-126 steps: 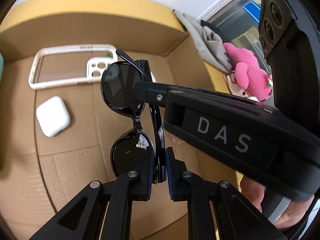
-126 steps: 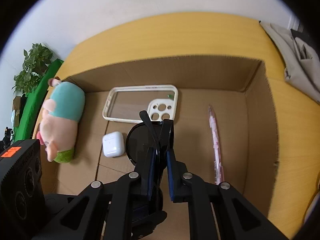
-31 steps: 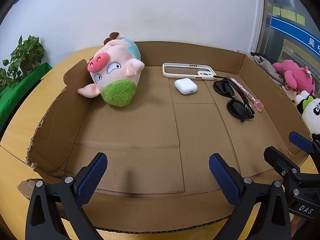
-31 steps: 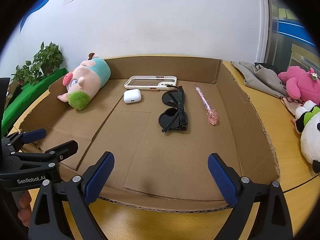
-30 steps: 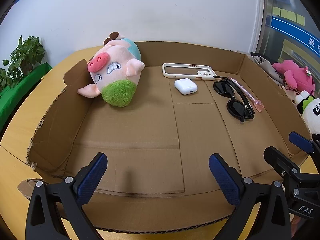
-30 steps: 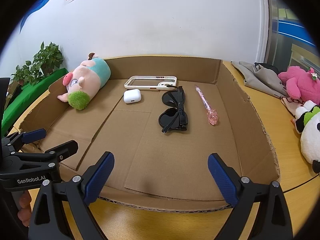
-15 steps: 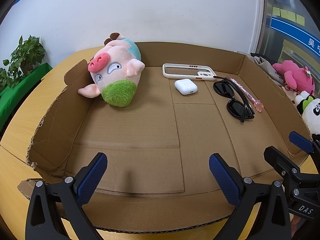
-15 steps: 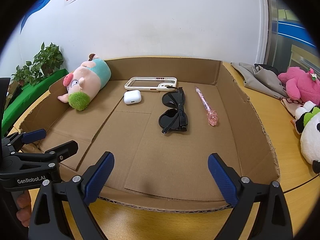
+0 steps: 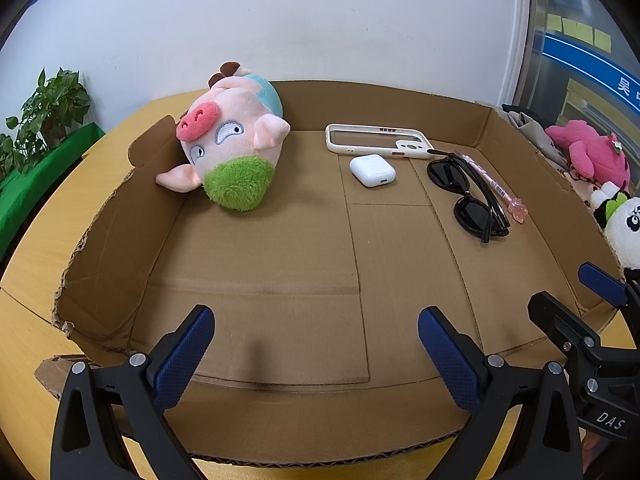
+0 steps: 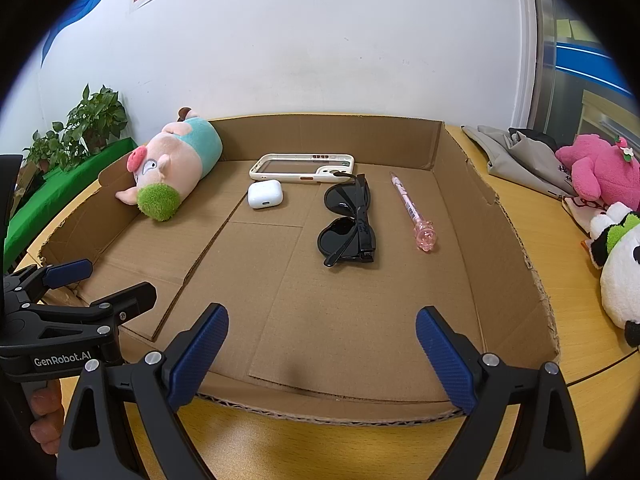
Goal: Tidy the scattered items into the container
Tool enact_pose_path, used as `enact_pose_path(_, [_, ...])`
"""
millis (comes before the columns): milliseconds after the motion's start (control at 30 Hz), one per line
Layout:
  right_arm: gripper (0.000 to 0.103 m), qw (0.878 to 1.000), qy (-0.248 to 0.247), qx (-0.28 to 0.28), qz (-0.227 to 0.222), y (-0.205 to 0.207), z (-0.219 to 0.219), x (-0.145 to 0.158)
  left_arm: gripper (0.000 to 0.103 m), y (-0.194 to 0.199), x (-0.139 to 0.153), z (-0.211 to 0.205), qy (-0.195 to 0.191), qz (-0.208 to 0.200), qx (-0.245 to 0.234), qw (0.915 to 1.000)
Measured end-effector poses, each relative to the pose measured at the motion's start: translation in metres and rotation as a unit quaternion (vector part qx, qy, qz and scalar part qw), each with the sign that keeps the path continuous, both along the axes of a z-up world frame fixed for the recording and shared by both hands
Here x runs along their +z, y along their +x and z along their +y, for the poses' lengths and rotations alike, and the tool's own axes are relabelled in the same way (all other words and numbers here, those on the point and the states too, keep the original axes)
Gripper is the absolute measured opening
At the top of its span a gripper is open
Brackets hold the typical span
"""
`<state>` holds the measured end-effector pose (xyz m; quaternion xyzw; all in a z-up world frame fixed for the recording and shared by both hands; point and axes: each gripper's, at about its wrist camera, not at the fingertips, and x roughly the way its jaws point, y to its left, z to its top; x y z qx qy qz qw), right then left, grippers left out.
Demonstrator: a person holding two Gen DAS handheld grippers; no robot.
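Left wrist view: left gripper (image 9: 316,344) spread wide, holding nothing, hovering at the near edge of the cardboard box (image 9: 104,240). Inside the box: plush pig (image 9: 230,148) far left against the wall, phone case (image 9: 376,142) far centre, white earbuds case (image 9: 372,170) just beside it on the near side, sunglasses (image 9: 468,196) to the right, folded, with pink pen (image 9: 494,188) close along their right side. The right gripper (image 9: 572,300) pokes in at the right edge, also wide. Pink plush (image 9: 588,152) and panda plush (image 9: 624,224) sit outside the box on the right.

Right wrist view: right gripper (image 10: 322,340) wide apart, empty, at the near box (image 10: 504,248) wall. Pig (image 10: 172,172) far left, phone case (image 10: 304,168) far centre, earbuds case (image 10: 265,194) touching or just beside it, sunglasses (image 10: 350,220) centre, pen (image 10: 412,210) right of them, apart. Left gripper (image 10: 96,284) at left, spread. Grey cloth (image 10: 516,156), pink plush (image 10: 600,168) and panda (image 10: 620,264) on the yellow table (image 10: 560,248), right.
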<state>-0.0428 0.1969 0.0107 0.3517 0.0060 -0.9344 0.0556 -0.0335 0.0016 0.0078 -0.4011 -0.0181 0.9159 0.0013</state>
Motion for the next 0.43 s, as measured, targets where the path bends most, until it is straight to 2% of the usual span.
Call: enact_pose_path(433, [0.095,1.000,0.001,0.001,0.001,0.0003,0.0001,0.0004,0.103,-0.0002,-0.0015,-0.0010,0.002,-0.008,0.000,1.0000])
